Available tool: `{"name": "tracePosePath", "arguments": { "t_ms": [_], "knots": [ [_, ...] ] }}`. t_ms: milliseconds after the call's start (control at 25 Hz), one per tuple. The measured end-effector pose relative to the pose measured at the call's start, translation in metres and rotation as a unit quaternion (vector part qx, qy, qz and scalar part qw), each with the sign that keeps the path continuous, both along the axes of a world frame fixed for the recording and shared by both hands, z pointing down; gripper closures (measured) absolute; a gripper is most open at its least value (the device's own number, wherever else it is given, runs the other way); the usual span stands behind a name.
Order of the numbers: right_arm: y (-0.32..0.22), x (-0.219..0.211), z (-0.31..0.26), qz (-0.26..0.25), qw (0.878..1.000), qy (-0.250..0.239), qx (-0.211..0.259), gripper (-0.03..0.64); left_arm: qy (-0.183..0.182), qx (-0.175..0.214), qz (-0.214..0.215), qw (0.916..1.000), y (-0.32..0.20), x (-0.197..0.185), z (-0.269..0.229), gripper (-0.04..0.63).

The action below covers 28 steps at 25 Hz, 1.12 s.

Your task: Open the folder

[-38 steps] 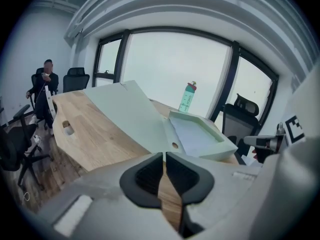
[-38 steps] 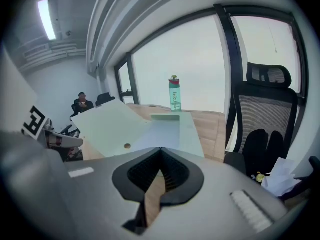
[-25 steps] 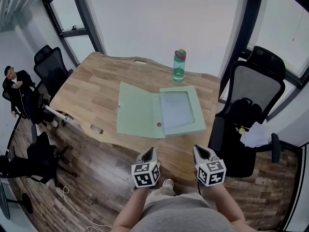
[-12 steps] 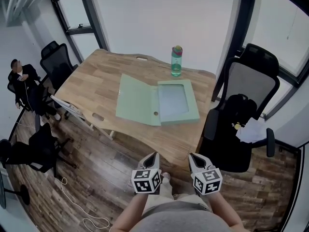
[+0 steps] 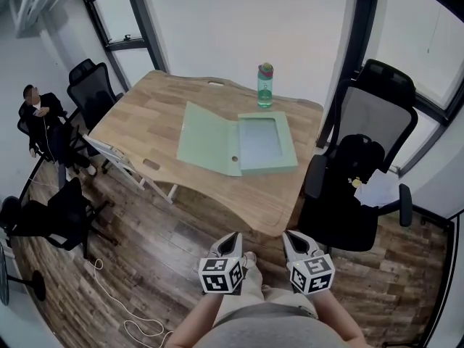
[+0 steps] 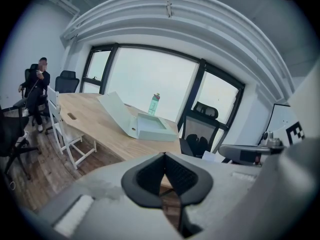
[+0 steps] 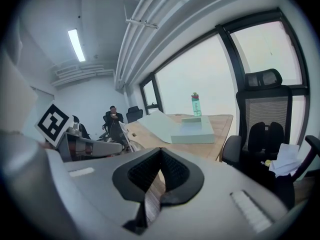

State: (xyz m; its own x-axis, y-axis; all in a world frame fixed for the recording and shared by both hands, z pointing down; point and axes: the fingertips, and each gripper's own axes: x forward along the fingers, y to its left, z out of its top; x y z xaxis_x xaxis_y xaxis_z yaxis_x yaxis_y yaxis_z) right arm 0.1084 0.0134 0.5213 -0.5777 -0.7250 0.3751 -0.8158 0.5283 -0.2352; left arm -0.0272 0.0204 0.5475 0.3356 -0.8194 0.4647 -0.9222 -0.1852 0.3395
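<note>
Pale green, the folder point(image 5: 210, 138) lies open on the wooden table point(image 5: 145, 125), well ahead of both grippers and apart from them. Its flat cover is swung out toward the left gripper's side and rests at a slant, its outer edge raised. The shallow box half lies flat on the wood, more in line with the right gripper.

The left gripper point(image 5: 232, 239) is held low and close to the person's body, over the plank floor point(image 5: 167, 227) and short of the table's near edge. Its jaws are pressed together at the tips with nothing between them. The right gripper point(image 5: 290, 238) sits just beside it at the same height, not touching it. Its jaws are likewise closed tip to tip and empty. Both point forward and slightly down toward the table.

Beyond the folder, further from the grippers, a teal bottle point(image 5: 265, 85) stands upright near the table's far edge, just past the box half. Off to the right of the right gripper a black office chair point(image 5: 366, 158) is drawn up at the table's end, with crumpled white paper point(image 5: 378, 188) on its right side. Far to the left of the left gripper a person point(image 5: 40, 114) sits in a dark chair by the wall. A white cable point(image 5: 109, 296) trails over the floor nearer that gripper
</note>
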Motion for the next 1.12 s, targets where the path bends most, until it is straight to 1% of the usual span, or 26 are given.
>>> {"name": "tracePosePath", "arguments": {
  "t_ms": [200,320,760,1120],
  "knots": [
    [0.008,0.005,-0.004,-0.003,1.000,0.003,0.006,0.615,0.010,0.002,-0.006,0.9999,0.007,0.004,-0.003,0.591],
    [0.007,0.011,-0.007,0.015,1.000,0.016,0.012,0.617,0.009,0.007,-0.008,0.9999,0.009,0.005,-0.006,0.591],
    [0.005,0.012,-0.021,0.012,1.000,0.005,0.028,0.617,0.016,0.014,-0.010,0.9997,0.006,0.008,-0.013,0.591],
    [0.001,0.012,-0.023,0.016,0.999,0.001,0.029,0.617,0.018,0.013,-0.015,0.9996,0.002,0.006,-0.014,0.591]
  ]
}}
